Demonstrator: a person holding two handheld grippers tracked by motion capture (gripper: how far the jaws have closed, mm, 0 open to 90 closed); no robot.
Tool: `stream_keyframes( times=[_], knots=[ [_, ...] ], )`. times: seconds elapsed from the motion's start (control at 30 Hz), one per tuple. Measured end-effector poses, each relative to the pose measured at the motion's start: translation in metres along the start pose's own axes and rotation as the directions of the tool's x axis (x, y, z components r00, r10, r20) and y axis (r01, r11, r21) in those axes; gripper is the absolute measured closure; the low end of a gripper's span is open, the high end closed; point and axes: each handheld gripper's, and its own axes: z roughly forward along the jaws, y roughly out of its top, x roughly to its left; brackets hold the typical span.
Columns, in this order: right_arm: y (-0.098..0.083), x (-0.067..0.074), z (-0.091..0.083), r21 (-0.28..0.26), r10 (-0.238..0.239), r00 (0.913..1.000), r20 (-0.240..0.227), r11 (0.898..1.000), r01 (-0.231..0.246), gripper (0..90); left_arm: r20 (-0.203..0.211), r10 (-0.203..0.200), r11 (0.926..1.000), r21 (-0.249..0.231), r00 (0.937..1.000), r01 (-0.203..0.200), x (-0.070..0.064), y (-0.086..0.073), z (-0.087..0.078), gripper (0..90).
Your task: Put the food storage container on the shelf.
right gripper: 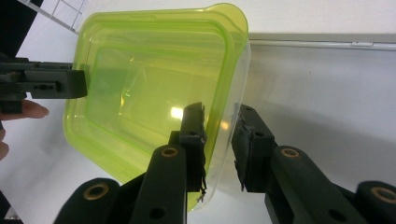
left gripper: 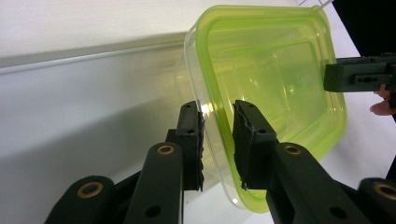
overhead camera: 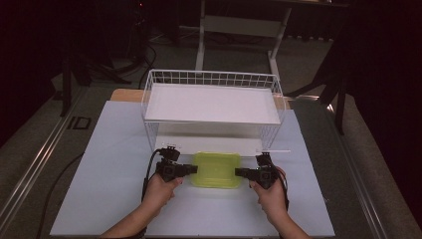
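Note:
A clear plastic container with a lime-green lid (overhead camera: pixel 217 169) lies on the white tabletop in front of the wire rack. My left gripper (overhead camera: pixel 195 169) is shut on its left edge, and in the left gripper view the pads (left gripper: pixel 217 126) pinch the lid rim and clear wall of the container (left gripper: pixel 275 70). From the opposite side my right gripper (overhead camera: pixel 238 173) is shut on the right edge, its pads (right gripper: pixel 219 126) clamping the rim of the container (right gripper: pixel 149 84). Each gripper view also shows the other gripper at the far rim: the right gripper (left gripper: pixel 355 74) and the left gripper (right gripper: pixel 46 81).
A white wire rack (overhead camera: pixel 214 102) with a flat white shelf stands just behind the container, with a low opening beneath the shelf. The pale tabletop (overhead camera: pixel 114 174) spreads to both sides. A table frame and dark floor lie beyond.

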Motion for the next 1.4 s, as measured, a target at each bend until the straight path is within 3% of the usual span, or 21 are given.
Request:
stream_keyframes(
  times=[0.73,0.83,0.9,1.2,1.4],
  knots=[
    [-0.012,0.008,-0.008,-0.015,-0.041,0.9991,0.007,0.999,0.041,78.0,-0.029,0.038,0.9989,-0.026,0.9989,-0.038,-0.013,-0.015,-0.008,77.7],
    [-0.013,0.009,-0.009,-0.012,-0.042,0.9991,-0.004,0.999,0.042,79.2,-0.063,0.065,0.9974,-0.025,0.9959,-0.067,-0.016,-0.015,-0.011,78.8],
    [-0.013,0.012,-0.007,-0.011,-0.052,0.9986,-0.011,0.999,0.051,79.3,-0.058,0.051,0.9981,-0.032,0.9970,-0.053,-0.013,-0.014,-0.014,79.8],
    [0.001,0.021,-0.010,-0.051,-0.062,0.9979,-0.018,0.997,0.061,79.4,-0.050,0.055,0.9938,-0.093,0.9972,-0.059,-0.011,-0.002,-0.028,80.3],
    [0.022,0.029,-0.017,-0.099,-0.065,0.9978,-0.014,0.993,0.064,79.4,-0.037,0.063,0.9837,-0.166,0.9973,-0.069,-0.011,0.013,-0.039,80.6]
  ],
)
